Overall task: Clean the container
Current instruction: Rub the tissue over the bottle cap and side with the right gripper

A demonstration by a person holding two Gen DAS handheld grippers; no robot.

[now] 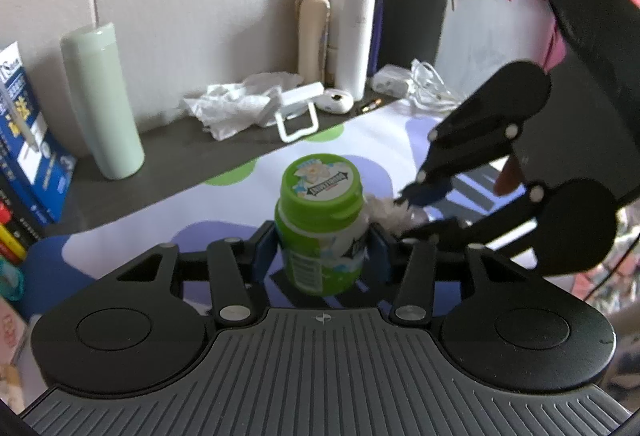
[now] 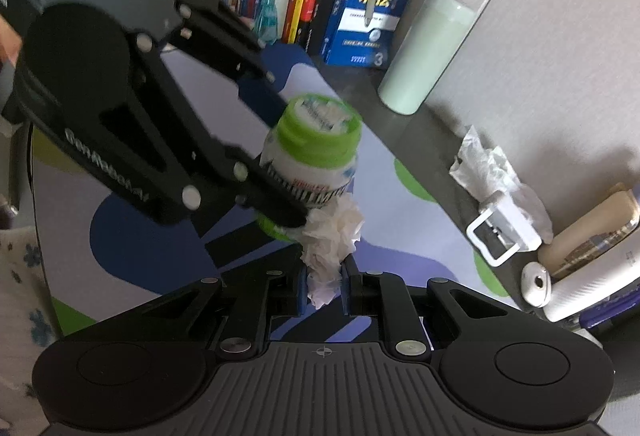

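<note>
Green plastic, smooth and glossy: that is the small gum bottle (image 1: pixel 320 232) you are cleaning, and it will slip if the squeeze is slack. At nine o'clock in the left wrist view a pale green tumbler (image 1: pixel 102 99) stands on the bench (image 1: pixel 180 171), well apart from the work. At the centre, your left gripper (image 1: pixel 322 256) has its fingers (image 1: pixel 265 254) closed on the bottle's lower body, which is the right place, below the wide cap. The cap is on, so what is inside cannot be told; judged by its build, the bottle is light and stiff, not fragile. Toward three o'clock, your right gripper (image 2: pixel 324 286) pinches a crumpled white tissue (image 2: pixel 330 240) that touches the bottle's side. The tissue is soft and will tear or shed if you drag hard, so press lightly. Lotion bottles (image 1: pixel 314 31) stand at twelve o'clock, closed, contents unseen.
</note>
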